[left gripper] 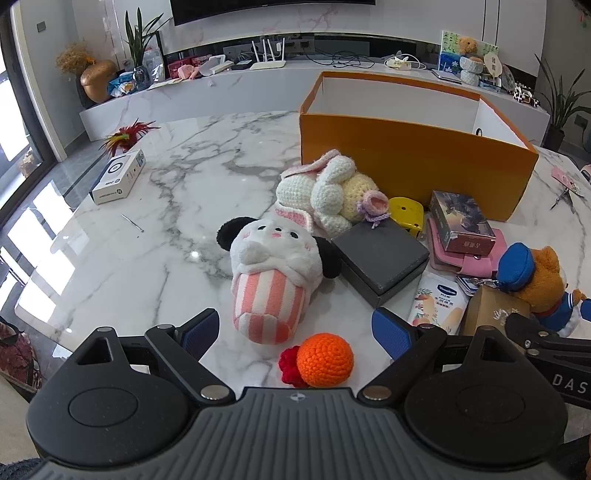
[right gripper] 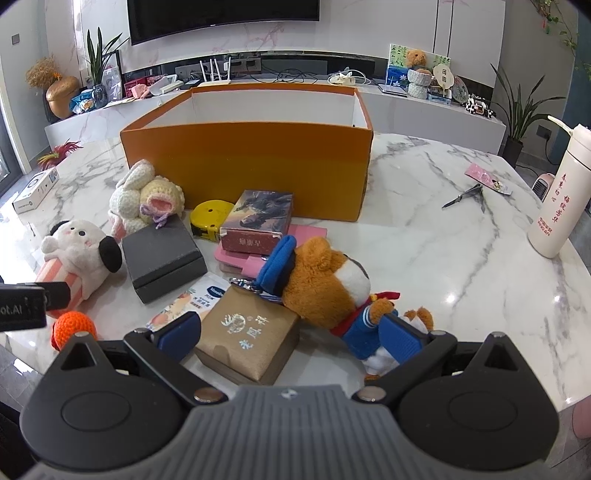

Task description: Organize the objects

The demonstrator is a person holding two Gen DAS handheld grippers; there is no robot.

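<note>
The left gripper (left gripper: 295, 330) hangs with fingers spread wide and empty; an orange ball (left gripper: 324, 364) lies between them on the marble table (left gripper: 147, 258). Just beyond lies a striped plush (left gripper: 275, 273), then a grey box (left gripper: 380, 258) and a crochet bunny (left gripper: 328, 192). The right gripper (right gripper: 291, 334) is likewise spread, with a brown box (right gripper: 247, 338) between its fingers and a bear (right gripper: 332, 288) touching the right one. Farthest stands the open orange bin (right gripper: 251, 166).

A wall-mounted television (right gripper: 223, 16) hangs above a long marble console (right gripper: 258, 96), daylight entering from windows (left gripper: 14, 122).
</note>
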